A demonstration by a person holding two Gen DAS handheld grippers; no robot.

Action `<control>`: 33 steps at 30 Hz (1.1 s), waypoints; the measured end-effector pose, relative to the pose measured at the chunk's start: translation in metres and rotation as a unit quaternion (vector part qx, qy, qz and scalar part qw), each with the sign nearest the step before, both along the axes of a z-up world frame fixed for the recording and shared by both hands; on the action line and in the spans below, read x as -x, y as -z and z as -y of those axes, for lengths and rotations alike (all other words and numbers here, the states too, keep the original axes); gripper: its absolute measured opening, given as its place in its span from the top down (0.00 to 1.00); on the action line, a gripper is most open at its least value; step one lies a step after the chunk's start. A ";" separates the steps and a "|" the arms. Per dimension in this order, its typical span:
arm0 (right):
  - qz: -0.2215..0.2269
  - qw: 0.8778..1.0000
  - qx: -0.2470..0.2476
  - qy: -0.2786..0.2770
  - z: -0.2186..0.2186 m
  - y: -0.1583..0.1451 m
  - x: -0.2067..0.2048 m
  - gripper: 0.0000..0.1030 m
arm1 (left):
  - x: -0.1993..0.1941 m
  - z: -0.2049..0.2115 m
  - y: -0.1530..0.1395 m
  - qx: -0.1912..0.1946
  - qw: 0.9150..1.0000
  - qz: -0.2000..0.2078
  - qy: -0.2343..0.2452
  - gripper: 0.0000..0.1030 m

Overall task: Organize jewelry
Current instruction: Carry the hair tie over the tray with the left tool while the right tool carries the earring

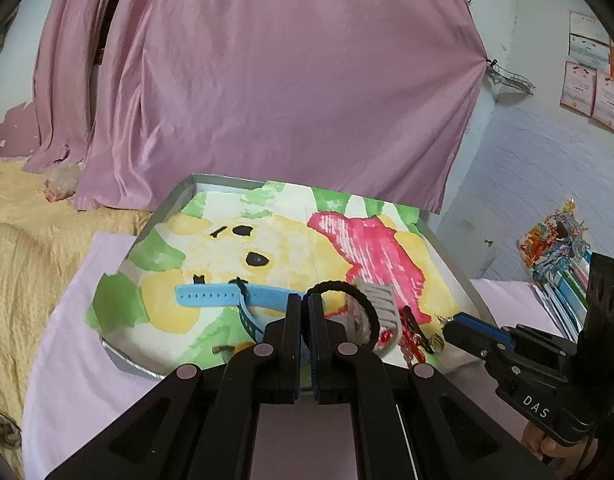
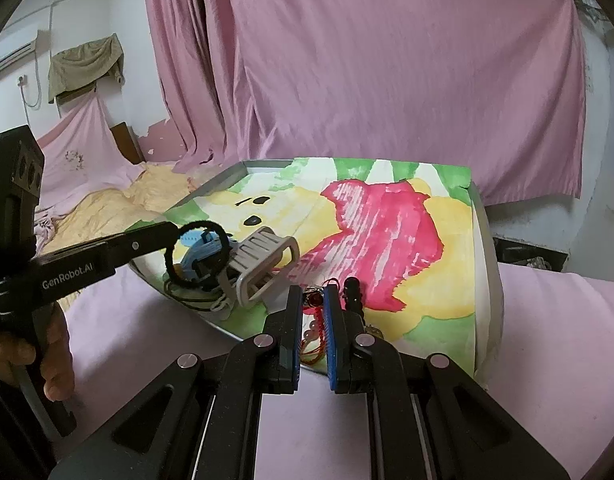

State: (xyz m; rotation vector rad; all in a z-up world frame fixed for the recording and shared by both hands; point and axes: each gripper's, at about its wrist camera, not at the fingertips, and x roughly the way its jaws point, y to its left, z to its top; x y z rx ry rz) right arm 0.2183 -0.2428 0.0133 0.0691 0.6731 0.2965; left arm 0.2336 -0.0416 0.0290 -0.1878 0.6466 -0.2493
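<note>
My left gripper is shut on a black hair tie, and the loop stands up from its tips above the tray. The same gripper and hair tie show at the left of the right wrist view. A silver tray lined with a painted paper holds a light blue watch strap, a grey claw clip and a black clip. My right gripper hangs over the tray's near edge, its jaws a narrow gap apart. A red beaded bracelet shows in that gap.
The tray rests on a pink cloth over a bed. A yellow blanket lies to the left, and pink curtains hang behind. Stacked books sit at the right. A hand grips the left gripper's handle.
</note>
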 end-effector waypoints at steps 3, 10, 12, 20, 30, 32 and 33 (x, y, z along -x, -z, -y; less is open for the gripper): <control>-0.004 1.000 -0.003 0.005 0.001 0.002 -0.005 0.91 | -0.006 -0.001 -0.002 -0.001 1.000 0.003 -0.004 0.97; -0.017 1.000 -0.005 0.022 0.000 0.005 -0.020 0.91 | -0.025 -0.011 -0.001 0.018 0.999 -0.007 -0.027 0.96; -0.021 0.999 -0.004 0.026 0.000 0.006 -0.024 0.91 | -0.030 -0.015 0.002 0.022 0.999 -0.012 -0.038 0.96; -0.030 0.999 0.005 0.037 -0.005 0.009 -0.035 0.91 | -0.044 -0.028 0.015 0.023 0.996 -0.039 -0.071 0.96; -0.044 0.998 0.025 0.046 -0.011 0.016 -0.048 0.91 | -0.047 -0.026 0.023 0.011 0.996 -0.058 -0.064 0.96; -0.049 0.997 0.026 0.046 -0.012 0.018 -0.051 0.91 | -0.046 -0.025 0.025 0.011 0.996 -0.064 -0.064 0.96; -0.051 0.997 0.028 0.046 -0.013 0.019 -0.053 0.91 | -0.047 -0.025 0.025 0.010 0.996 -0.066 -0.064 0.96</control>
